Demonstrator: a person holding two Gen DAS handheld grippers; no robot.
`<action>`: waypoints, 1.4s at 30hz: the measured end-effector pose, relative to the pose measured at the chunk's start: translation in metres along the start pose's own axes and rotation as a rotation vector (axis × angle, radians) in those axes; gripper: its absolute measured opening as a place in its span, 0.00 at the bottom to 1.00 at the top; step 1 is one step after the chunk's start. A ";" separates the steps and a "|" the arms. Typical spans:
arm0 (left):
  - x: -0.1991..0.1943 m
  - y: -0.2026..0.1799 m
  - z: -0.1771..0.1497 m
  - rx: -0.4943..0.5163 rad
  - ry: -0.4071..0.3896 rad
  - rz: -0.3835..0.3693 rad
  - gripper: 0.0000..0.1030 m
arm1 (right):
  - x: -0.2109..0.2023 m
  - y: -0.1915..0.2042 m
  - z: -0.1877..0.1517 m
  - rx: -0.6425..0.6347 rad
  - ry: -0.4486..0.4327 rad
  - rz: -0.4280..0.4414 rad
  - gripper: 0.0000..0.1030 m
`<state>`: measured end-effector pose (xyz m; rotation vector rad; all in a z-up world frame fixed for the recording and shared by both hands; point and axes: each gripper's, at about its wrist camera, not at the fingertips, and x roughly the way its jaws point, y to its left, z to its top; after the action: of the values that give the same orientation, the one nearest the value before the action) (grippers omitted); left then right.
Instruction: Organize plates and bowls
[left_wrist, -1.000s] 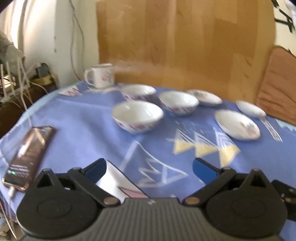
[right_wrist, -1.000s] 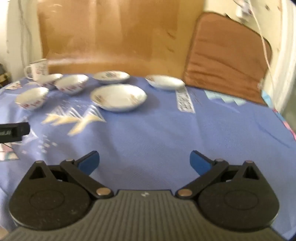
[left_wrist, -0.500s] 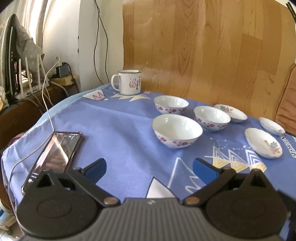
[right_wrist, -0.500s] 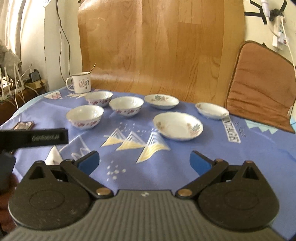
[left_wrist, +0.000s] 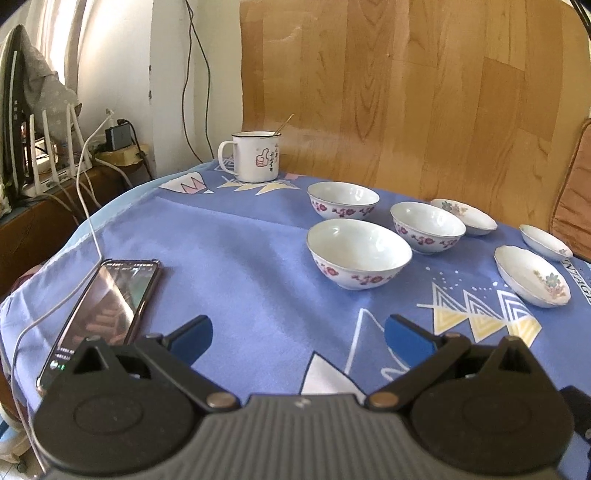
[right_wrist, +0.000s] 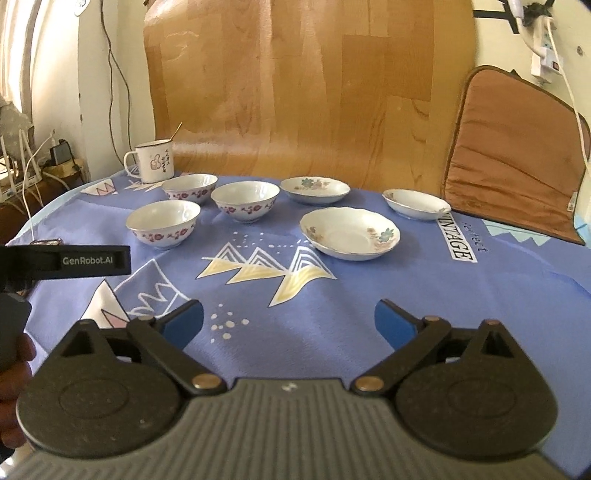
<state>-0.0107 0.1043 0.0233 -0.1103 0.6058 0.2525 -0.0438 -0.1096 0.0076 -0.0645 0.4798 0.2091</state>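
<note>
Bowls and plates stand spread across a table (right_wrist: 369, 302) draped in a blue patterned cloth, with a wooden panel (right_wrist: 314, 92) leaning behind it and a brown cushion (right_wrist: 513, 155) at the right. Both grippers hover low over the near edge, each spread wide with nothing between its blue pads: the left gripper (left_wrist: 297, 336) faces the bowls, the right gripper (right_wrist: 288, 323) the cloth's yellow triangle print. Of the plates, the largest plate (right_wrist: 349, 233) lies nearest the right gripper, a floral plate (right_wrist: 314, 189) sits behind it close to the panel, and a small plate (right_wrist: 415, 204) rests near the cushion. Three red-flowered bowls cluster to the left of the plates, none touching: the near bowl (right_wrist: 164, 223) in front, the middle bowl (right_wrist: 245, 201) beside the floral plate, the far bowl (right_wrist: 190, 188) just before a white mug (right_wrist: 151, 167) with a spoon in it. A phone (left_wrist: 103, 310) lies flat at the table's left edge, a white cable running to it.
</note>
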 end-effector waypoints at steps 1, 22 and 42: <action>0.001 -0.001 0.001 0.004 -0.004 0.003 1.00 | 0.000 -0.001 0.000 0.004 -0.003 -0.002 0.94; 0.036 0.004 -0.002 -0.001 0.026 0.015 1.00 | 0.007 -0.006 -0.002 0.021 -0.014 -0.008 0.66; 0.038 0.016 -0.005 -0.063 0.042 -0.075 1.00 | 0.017 -0.010 -0.005 0.047 0.010 -0.009 0.66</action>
<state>0.0121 0.1264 -0.0029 -0.1995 0.6341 0.1969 -0.0296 -0.1168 -0.0044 -0.0218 0.4939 0.1888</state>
